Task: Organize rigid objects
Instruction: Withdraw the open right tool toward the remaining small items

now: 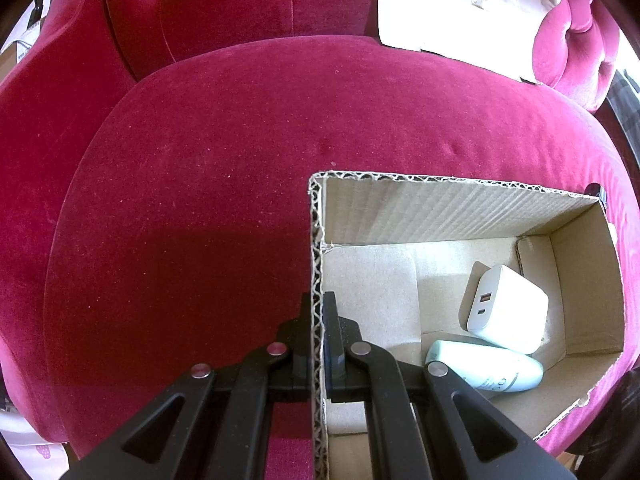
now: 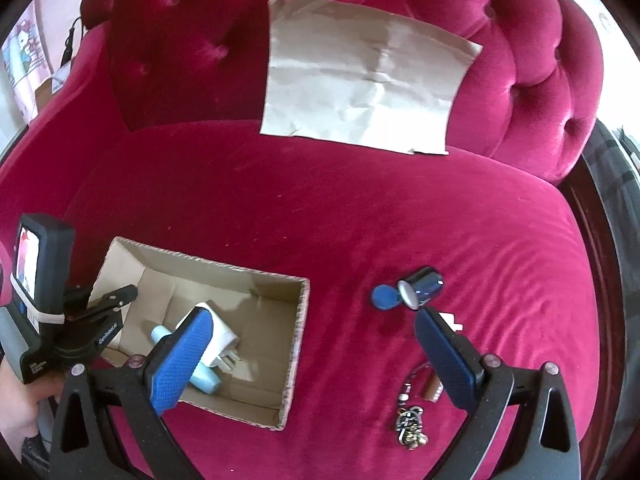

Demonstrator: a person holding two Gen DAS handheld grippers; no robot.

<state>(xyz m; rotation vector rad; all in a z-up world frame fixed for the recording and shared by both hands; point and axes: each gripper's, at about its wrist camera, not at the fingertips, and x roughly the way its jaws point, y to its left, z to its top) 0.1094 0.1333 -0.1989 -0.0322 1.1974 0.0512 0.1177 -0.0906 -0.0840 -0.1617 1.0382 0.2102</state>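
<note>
My left gripper (image 1: 318,308) is shut on the left wall of an open cardboard box (image 1: 440,208) that sits on the red velvet seat. Inside the box lie a white USB charger (image 1: 508,312) and a pale teal tube (image 1: 488,366). In the right wrist view my right gripper (image 2: 312,316) is open and holds nothing, hovering over the seat between the box (image 2: 224,276) and the loose items. To its right lie a blue key fob (image 2: 386,297), a dark shiny cylinder (image 2: 424,284), a bunch of keys (image 2: 410,428) and a small brown piece (image 2: 432,390).
A sheet of brown paper (image 2: 360,76) leans on the tufted sofa back. A small white object (image 2: 454,322) is partly hidden behind the right finger. A person's hand (image 2: 20,408) holds the left gripper (image 2: 124,294) at the box's left wall. The seat edge runs along the right.
</note>
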